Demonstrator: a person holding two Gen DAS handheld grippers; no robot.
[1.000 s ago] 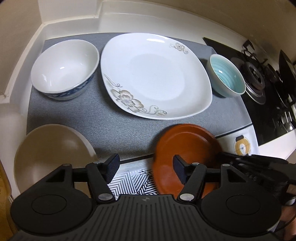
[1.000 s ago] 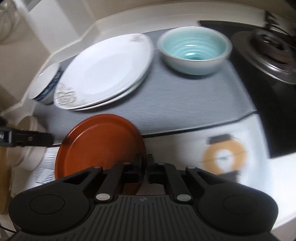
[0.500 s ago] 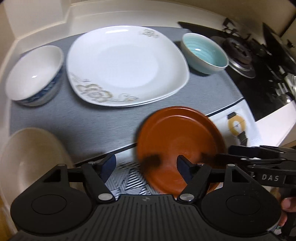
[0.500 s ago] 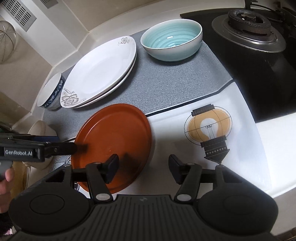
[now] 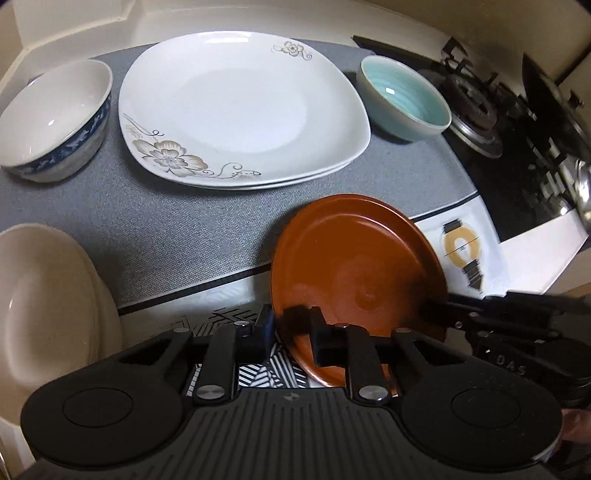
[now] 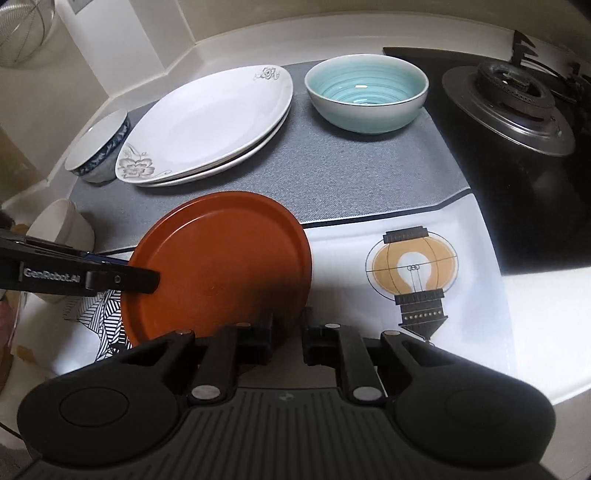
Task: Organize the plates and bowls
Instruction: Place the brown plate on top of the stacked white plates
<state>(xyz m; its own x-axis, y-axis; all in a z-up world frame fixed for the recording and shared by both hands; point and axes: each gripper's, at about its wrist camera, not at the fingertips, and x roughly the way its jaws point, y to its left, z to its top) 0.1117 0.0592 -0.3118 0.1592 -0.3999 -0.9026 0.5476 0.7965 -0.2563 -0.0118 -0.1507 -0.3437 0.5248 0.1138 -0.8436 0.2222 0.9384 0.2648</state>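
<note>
An orange-brown plate (image 5: pixel 354 266) is held tilted above the counter's front edge; it also shows in the right wrist view (image 6: pixel 221 266). My left gripper (image 5: pixel 288 336) is shut on its near left rim. My right gripper (image 6: pixel 288 332) is shut on its right rim. Two stacked white floral plates (image 5: pixel 236 107) lie on the grey mat (image 5: pixel 147 221). A blue-patterned white bowl (image 5: pixel 51 118) stands to their left, and a teal bowl (image 5: pixel 404 98) to their right. A cream bowl (image 5: pixel 44 306) sits at the near left.
A black gas hob (image 6: pixel 517 122) with a burner takes up the right side. A white cloth with a light-bulb print (image 6: pixel 413 273) lies by the front edge. The counter's raised rim (image 5: pixel 184 18) runs along the back.
Both grippers have closed onto the orange-brown plate's opposite rims. The right gripper let go half a second ago and has gripped again. The plate now tilts.
</note>
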